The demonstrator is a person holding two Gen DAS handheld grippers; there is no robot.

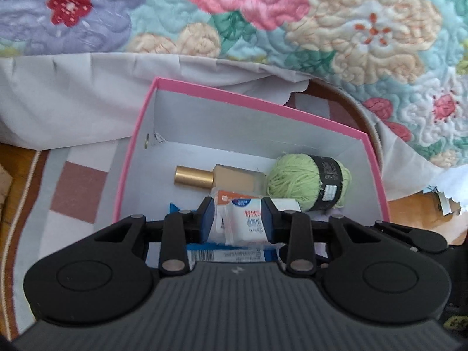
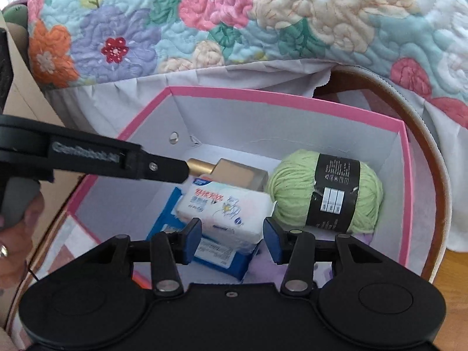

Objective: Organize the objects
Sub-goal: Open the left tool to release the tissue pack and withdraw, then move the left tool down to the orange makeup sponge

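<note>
Left claw (image 1: 237, 216) clenched on a white tissue pack (image 1: 244, 219), blue pads pressing both its ends, held inside the pink box (image 1: 137, 143) just above a blue packet (image 1: 231, 254) lying on the box floor. Right claw (image 2: 232, 235) released, pads apart on either side of the same pack (image 2: 225, 207) but not pressing it, nothing gripped. Just past the left claw: gold-capped bottle (image 1: 210, 175) on its side; beyond and to the right of it, green yarn ball (image 1: 307, 180) with black label against the far wall. Box sits on a checked cloth (image 1: 76, 187) over a round surface (image 2: 430, 158); farther back a floral quilt (image 1: 263, 14). Step in hand, judged: placing the pack into the box. Next move likely calls for lowering it onto the blue packet, loosening the left claw and lifting clear without dragging the pack or nudging the bottle.
</note>
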